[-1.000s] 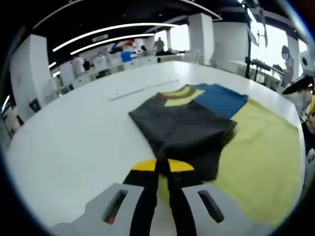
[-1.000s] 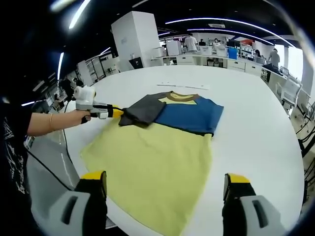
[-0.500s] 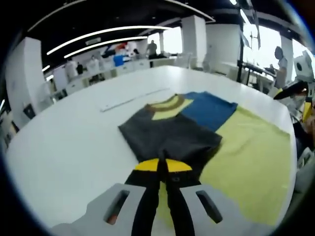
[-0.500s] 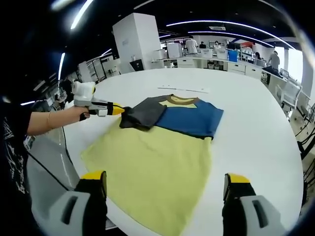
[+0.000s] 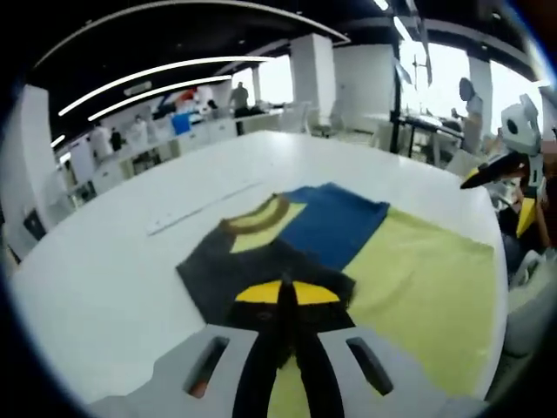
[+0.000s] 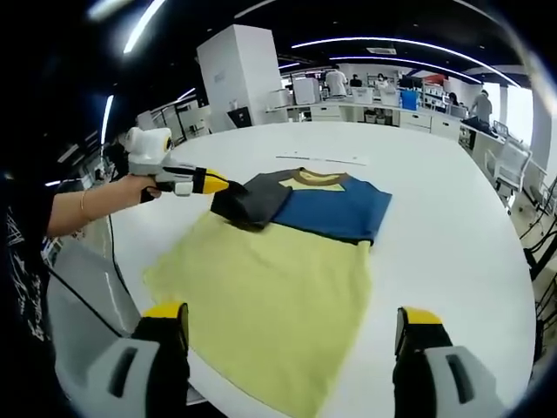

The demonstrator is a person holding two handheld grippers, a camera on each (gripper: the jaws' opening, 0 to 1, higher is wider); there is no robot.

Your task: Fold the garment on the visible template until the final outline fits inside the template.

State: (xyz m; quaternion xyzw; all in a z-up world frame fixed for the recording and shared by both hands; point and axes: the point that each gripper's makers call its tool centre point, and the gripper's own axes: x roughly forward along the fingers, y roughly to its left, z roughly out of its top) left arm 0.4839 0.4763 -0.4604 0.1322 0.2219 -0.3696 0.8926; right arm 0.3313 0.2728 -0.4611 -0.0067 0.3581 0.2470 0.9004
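A T-shirt lies flat on the white table (image 6: 452, 218). It has a yellow-green body (image 6: 270, 287), a blue chest (image 6: 335, 209) and a dark grey sleeve (image 6: 254, 202). In the right gripper view, a hand holds my left gripper (image 6: 216, 184) shut on the grey sleeve's edge, lifting it slightly over the shirt's shoulder. In the left gripper view, my left gripper (image 5: 284, 294) has its yellow-tipped jaws pressed together on the grey sleeve (image 5: 222, 270), with the blue chest (image 5: 335, 222) beyond. My right gripper (image 6: 293, 318) stands wide open over the near hem, touching nothing.
A thin pale strip (image 6: 326, 159) lies on the table beyond the collar (image 6: 318, 178). The table's near edge (image 6: 130, 287) runs beside the person's sleeve. Desks, a white pillar (image 6: 235, 74) and several people stand far behind.
My left gripper has risen and moved a little toward the shirt's middle, drawing the grey sleeve with it. The right gripper has stayed still and open.
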